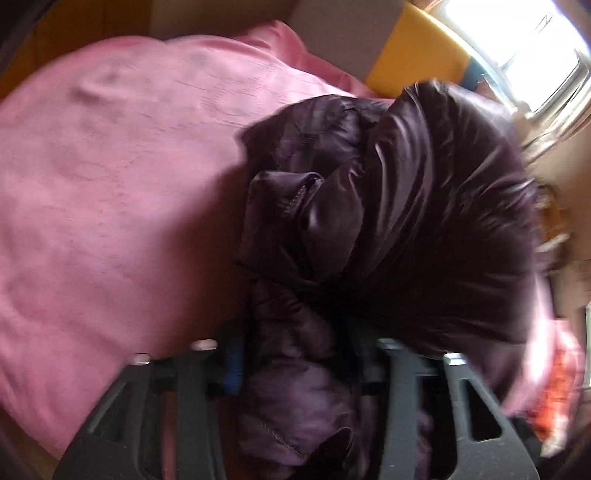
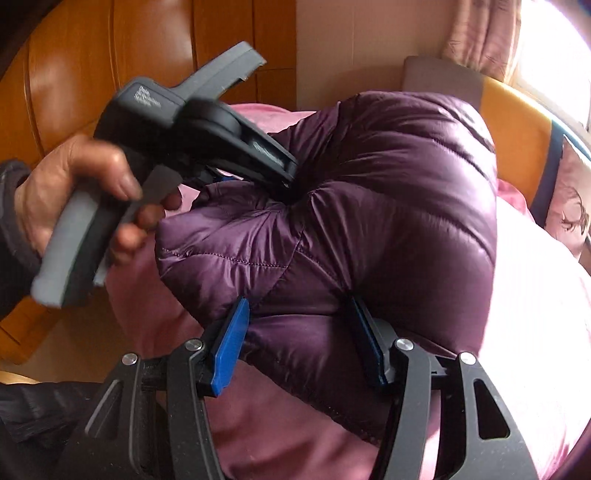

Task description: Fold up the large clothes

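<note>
— Where does the light come from?
— Daylight from a window (image 1: 535,55) at upper right, blown out to white glare in both views.

— Sharpness?
— The left wrist view is smeared with motion blur; the right wrist view is crisp. Both bend at the fisheye edges, corners dark.

The purple jacket (image 2: 369,192) is quilted cloth with a glossy, slippery sheen, puffed between stitched seams. Under it the pink bedspread (image 1: 110,184) looks soft, matt and slightly fuzzy. The right gripper (image 2: 299,347) has matt black plastic arms, smooth blue pads (image 2: 229,347) and shiny metal pins. The wardrobe (image 2: 110,66) behind is varnished wood, smooth and reflective. The curtain (image 2: 480,33) is thin printed cloth
</note>
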`<state>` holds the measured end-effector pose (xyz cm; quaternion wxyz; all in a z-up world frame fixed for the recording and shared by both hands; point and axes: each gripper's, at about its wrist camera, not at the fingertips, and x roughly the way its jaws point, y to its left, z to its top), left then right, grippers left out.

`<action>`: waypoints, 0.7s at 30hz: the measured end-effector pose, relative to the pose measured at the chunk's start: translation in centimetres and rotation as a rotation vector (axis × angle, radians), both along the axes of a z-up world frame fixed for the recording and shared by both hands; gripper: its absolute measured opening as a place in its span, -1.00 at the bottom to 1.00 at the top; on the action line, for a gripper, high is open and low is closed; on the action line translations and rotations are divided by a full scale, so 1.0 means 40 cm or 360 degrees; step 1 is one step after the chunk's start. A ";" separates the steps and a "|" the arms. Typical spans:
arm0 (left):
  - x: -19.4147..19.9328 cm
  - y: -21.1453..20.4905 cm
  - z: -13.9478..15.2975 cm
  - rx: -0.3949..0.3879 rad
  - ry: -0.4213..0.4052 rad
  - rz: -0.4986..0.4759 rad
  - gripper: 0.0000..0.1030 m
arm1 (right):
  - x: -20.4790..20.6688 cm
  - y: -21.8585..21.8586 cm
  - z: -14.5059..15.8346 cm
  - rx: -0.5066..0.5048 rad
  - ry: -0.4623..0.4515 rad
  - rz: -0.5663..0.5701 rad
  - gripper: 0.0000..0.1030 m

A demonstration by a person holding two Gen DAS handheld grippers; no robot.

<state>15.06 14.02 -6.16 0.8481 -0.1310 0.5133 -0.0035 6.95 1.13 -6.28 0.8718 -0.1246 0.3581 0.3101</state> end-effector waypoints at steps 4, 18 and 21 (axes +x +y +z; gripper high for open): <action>-0.035 -0.003 0.008 0.0049 -0.0098 0.0083 0.30 | 0.007 -0.038 0.019 0.0076 0.0082 0.0073 0.09; -0.097 -0.064 0.053 0.0282 -0.0338 0.0056 0.30 | 0.284 -0.216 0.238 0.0517 0.0178 -0.0255 0.55; -0.093 -0.071 0.054 0.0293 -0.0348 0.0046 0.30 | 0.390 -0.167 0.247 0.0446 0.0182 -0.0325 0.55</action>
